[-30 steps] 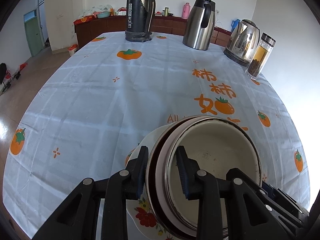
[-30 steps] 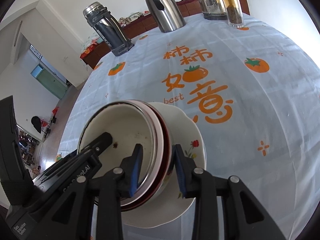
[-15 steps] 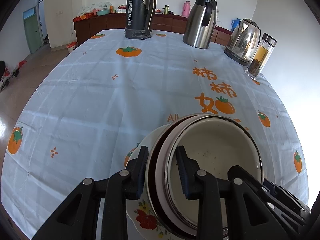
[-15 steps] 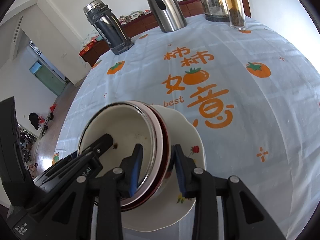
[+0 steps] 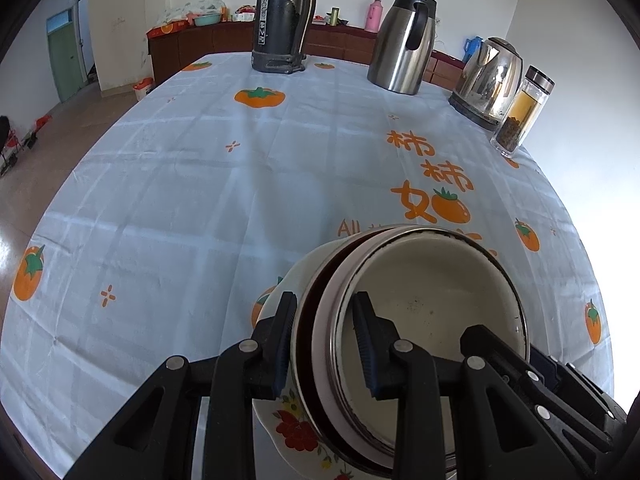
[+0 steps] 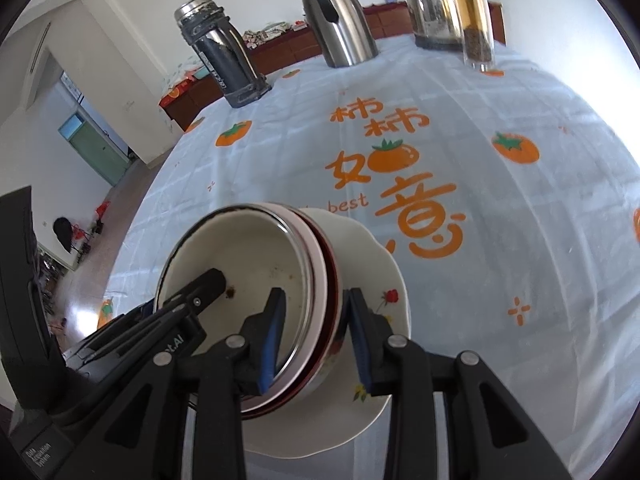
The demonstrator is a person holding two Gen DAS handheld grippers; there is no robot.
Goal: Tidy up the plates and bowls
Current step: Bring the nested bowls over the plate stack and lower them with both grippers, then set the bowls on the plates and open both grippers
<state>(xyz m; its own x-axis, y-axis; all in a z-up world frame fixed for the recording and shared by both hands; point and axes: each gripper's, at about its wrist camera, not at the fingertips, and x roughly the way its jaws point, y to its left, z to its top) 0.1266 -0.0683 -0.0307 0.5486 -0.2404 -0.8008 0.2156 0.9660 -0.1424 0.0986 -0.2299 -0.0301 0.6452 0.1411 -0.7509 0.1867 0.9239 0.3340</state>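
Observation:
A stack of nested bowls (image 5: 432, 300) has a white enamel bowl innermost, then a pink one, then a dark red one. It sits tilted on a white flowered plate (image 5: 296, 436) on the persimmon-print tablecloth (image 5: 200, 200). My left gripper (image 5: 326, 340) is shut on the stack's rim, one finger inside and one outside. My right gripper (image 6: 316, 336) is shut on the opposite rim of the same bowl stack (image 6: 248, 252). The plate (image 6: 376, 264) shows under it. Each gripper also appears in the other's view: the right gripper (image 5: 520, 364), the left gripper (image 6: 188, 300).
At the far end of the table stand a black thermos (image 5: 282, 20), a steel jug (image 5: 404, 40), an electric kettle (image 5: 488, 80) and a glass tea bottle (image 5: 524, 112). The table's left edge drops to the floor. A sideboard runs along the back wall.
The right wrist view has rolled slightly. Both grippers keep the same hold on the bowl stack, and the stack and plate stay where they were.

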